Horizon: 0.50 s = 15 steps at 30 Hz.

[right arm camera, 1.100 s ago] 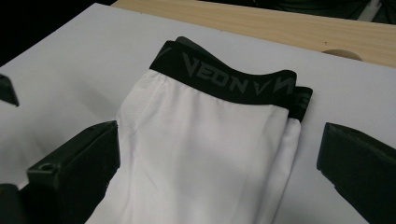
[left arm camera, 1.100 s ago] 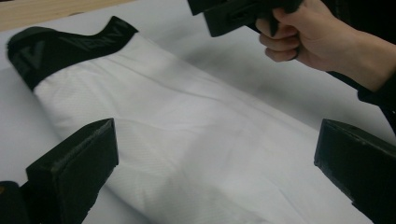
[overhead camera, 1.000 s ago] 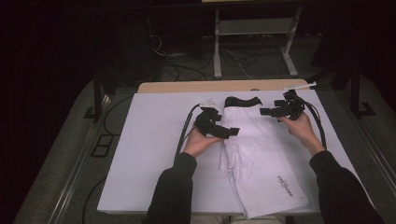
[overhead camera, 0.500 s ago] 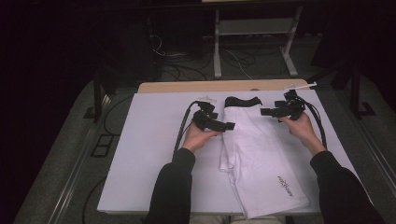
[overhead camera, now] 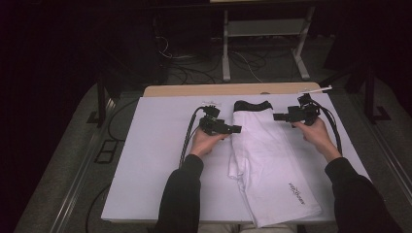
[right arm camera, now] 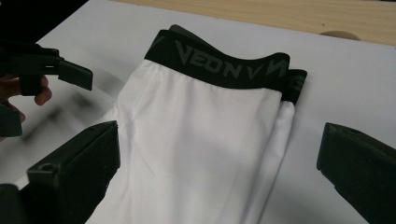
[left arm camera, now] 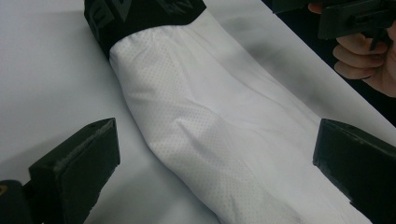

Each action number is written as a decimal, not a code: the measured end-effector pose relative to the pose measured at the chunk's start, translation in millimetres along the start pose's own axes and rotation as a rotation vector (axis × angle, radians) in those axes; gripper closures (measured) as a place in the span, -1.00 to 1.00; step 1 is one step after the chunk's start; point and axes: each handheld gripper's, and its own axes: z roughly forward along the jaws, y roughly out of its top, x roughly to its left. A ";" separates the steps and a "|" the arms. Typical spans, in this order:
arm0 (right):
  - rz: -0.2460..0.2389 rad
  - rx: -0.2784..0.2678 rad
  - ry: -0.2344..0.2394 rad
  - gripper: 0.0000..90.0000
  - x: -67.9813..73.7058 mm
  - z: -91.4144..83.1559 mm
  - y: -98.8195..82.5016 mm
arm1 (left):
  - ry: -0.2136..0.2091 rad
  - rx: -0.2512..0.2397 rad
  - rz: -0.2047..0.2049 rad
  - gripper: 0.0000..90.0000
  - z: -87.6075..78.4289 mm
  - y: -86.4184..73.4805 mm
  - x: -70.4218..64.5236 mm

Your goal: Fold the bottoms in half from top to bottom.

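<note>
Both grippers, left and right, hovered wide-jawed beside soft, limp white shorts, best gripped at the thicker black waistband

Left gripper — shifted from over the white shorts to their left edge, nearer the table's far edge, jaws wide apart. Shorts — left side now folded narrower, smoother. Right gripper — barely shifted.

The folded shorts lie on the sheet right of its middle, waistband at the far end. The left gripper sits just left of them, the right gripper over their far right edge, both near the waistband.
</note>
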 end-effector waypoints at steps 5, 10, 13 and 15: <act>0.021 0.022 0.002 -1.00 -5.0 1.9 -2.5 | -0.014 -0.001 -0.012 -0.85 3.6 -0.9 0.9; 0.045 0.039 0.007 -0.92 -10.1 4.8 -4.0 | -0.009 0.013 -0.016 -0.78 8.5 0.5 2.3; 0.060 0.064 0.009 -0.80 -12.8 7.9 -4.8 | -0.009 0.021 -0.013 -0.73 11.5 2.6 1.9; 0.064 0.081 0.008 -0.72 -15.1 10.2 -5.0 | -0.011 0.029 -0.012 -0.73 14.6 4.3 1.6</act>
